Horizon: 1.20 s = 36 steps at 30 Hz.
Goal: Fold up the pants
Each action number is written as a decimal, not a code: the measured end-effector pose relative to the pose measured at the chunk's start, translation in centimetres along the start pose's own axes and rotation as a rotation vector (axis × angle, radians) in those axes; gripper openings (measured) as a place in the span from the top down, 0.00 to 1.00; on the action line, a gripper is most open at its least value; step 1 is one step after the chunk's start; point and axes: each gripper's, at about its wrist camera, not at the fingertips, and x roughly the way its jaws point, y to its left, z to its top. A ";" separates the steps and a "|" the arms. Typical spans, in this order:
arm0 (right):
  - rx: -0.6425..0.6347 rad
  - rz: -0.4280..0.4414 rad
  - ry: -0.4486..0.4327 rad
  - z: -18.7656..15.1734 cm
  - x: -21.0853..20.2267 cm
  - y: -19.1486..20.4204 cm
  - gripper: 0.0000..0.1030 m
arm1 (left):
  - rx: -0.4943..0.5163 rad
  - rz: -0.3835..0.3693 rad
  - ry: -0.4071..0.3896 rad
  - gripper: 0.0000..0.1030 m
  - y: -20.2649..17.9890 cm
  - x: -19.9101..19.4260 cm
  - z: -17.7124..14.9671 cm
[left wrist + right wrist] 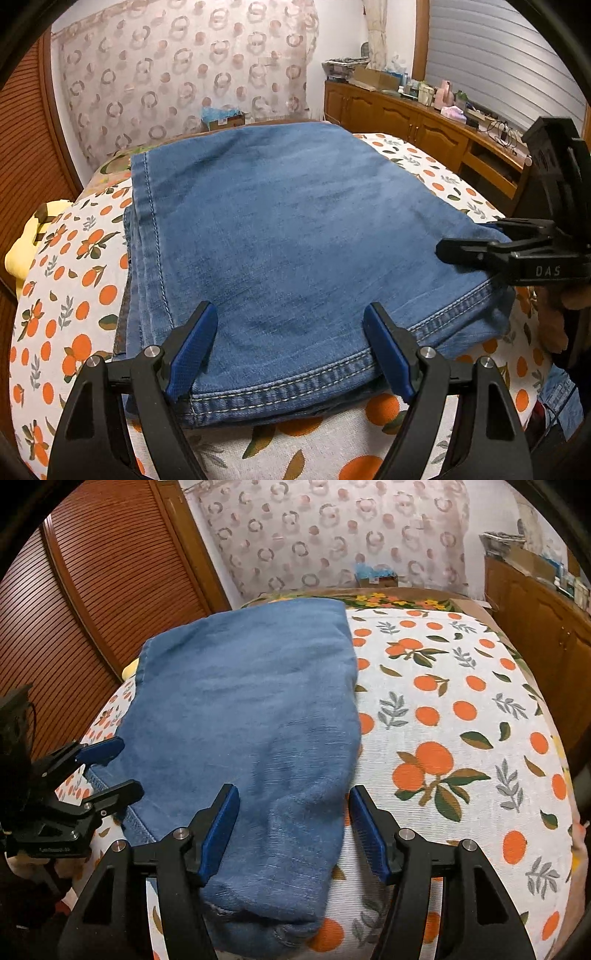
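Blue jeans (280, 229) lie folded into a thick rectangle on a bed sheet printed with oranges (74, 295). My left gripper (291, 321) is open, its blue pads astride the stitched hem at the near edge without pinching it. From the right wrist view the jeans (251, 701) fill the middle, on the sheet (443, 701). My right gripper (293, 797) is open, with the near right corner of the denim between its pads, untouched. The left gripper (123, 768) shows at the left edge, and the right gripper (472, 236) at the jeans' right edge.
A wooden cabinet (406, 118) cluttered on top runs along the right of the bed. A louvred wooden door (92, 609) stands to the left. A yellow cloth (26, 251) lies at the bed's left edge. A patterned curtain (184, 74) hangs behind, with a cardboard box (221, 118) below it.
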 end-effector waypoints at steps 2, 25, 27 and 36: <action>-0.005 0.007 0.002 0.0 0.1 0.3 0.38 | -0.004 -0.003 0.000 0.20 0.0 0.0 0.0; -0.117 0.059 -0.198 2.8 -4.7 7.4 0.91 | -0.047 -0.034 -0.014 0.20 1.9 -1.8 -0.5; -0.137 0.070 -0.206 3.2 -4.9 8.4 0.91 | -0.061 -0.028 -0.032 0.20 2.6 -2.9 -0.6; -0.235 0.139 -0.208 5.3 -3.0 13.7 0.92 | -0.134 0.045 -0.105 0.20 8.2 -8.0 -2.2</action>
